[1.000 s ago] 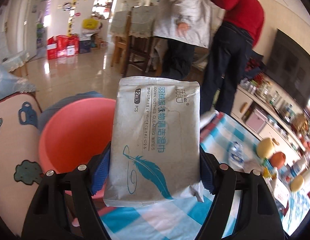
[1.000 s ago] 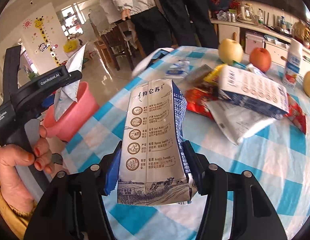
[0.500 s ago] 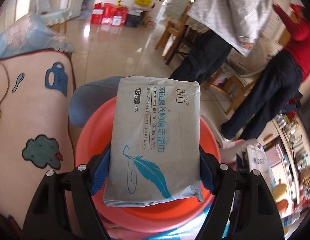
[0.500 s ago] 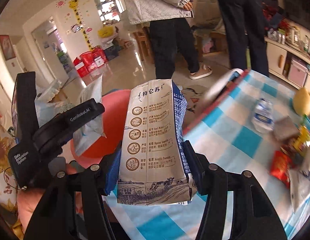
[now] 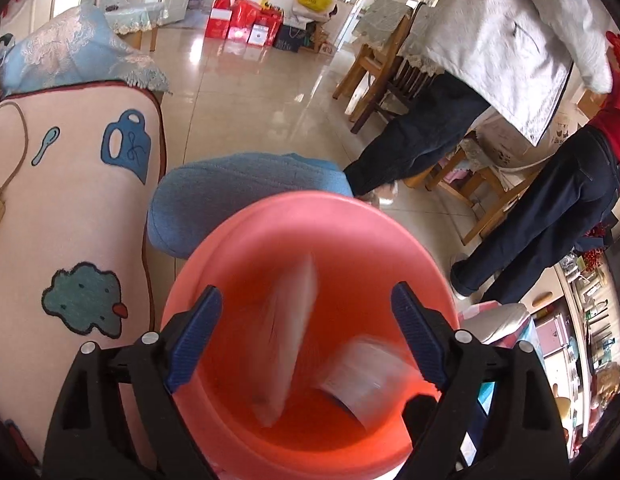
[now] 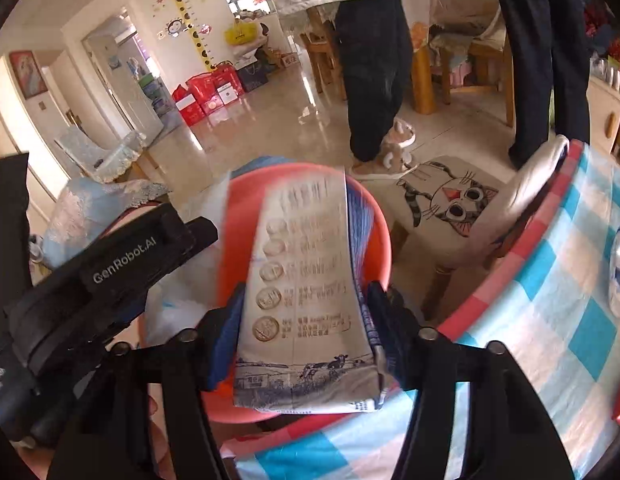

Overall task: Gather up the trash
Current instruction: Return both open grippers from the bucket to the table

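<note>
Your left gripper (image 5: 305, 336) is spread wide with nothing between the fingers, hanging right over the red bin (image 5: 237, 256). The wipes pack (image 5: 285, 344) is a blur inside the bin, looks like it's mid-drop, next to a second blurry wrapper (image 5: 362, 376).

Your right gripper (image 6: 305, 328) sits around the milk carton (image 6: 305, 296), which is smeared by motion, so I can't honestly tell if you're pinching it or it's already sliding free. It's over the bin rim on the table side.

What I'd worry about: the carton is long and near the rim, so if it tips toward the table (image 6: 550, 320) it could catch the edge and end up on the floor. Also your two grippers are close together, easy to bump.

Count: one bin, two bits of trash in it, one carton, two grippers.
</note>
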Tool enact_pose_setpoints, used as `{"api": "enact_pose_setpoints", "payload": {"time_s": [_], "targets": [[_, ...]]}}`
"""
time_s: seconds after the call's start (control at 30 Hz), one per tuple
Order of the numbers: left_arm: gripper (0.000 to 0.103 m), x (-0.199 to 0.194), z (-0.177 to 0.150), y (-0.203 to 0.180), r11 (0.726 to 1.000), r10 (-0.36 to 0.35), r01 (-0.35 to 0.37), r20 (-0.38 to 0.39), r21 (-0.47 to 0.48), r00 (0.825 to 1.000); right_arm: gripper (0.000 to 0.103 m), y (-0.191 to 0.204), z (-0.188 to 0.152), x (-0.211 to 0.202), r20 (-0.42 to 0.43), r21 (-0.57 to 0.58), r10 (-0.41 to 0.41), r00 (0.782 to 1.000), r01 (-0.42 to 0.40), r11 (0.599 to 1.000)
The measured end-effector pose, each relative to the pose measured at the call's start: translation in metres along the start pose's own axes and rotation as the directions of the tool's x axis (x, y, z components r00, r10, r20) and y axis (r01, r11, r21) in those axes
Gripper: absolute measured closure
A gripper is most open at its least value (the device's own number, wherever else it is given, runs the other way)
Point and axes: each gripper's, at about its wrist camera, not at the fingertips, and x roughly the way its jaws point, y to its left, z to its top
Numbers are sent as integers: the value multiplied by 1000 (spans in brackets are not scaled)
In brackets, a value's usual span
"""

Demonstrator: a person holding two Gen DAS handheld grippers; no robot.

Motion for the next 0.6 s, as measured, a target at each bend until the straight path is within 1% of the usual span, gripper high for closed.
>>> {"api": "enact_pose_setpoints", "payload": {"time_s": [0.03,0.07,0.23,0.33,0.4,0.53,0.6], "targets": [[13,-2,-1,-3,1000,-5,5,14,10,1000,26,2,-1,0,2,1,-2,1000,2,1000],[13,-3,-2,-4,1000,-11,11,22,21,1000,23,2,-3,-1,8,9,1,1000,-1,1000],[12,-9,-8,-15,995,-54,48,68,87,996,17,-5,-17,-17,43,51,-53,998,51,997],[12,-14,-15,-22,988,-108,97,92,118,990,14,-11,-28,-33,66,87,-90,994,84,993],[12,-17,-21,-28,980,-152,137,98,147,983,14,-18,-38,-49,79,102,-137,987,128,986],[12,-26,-34,-43,946,-248,216,109,240,963,13,-34,-61,-78,94,155,-187,978,171,973],[12,-30,-39,-48,930,-287,252,103,268,952,13,-43,-72,-92,95,180,-219,971,199,963]]}}
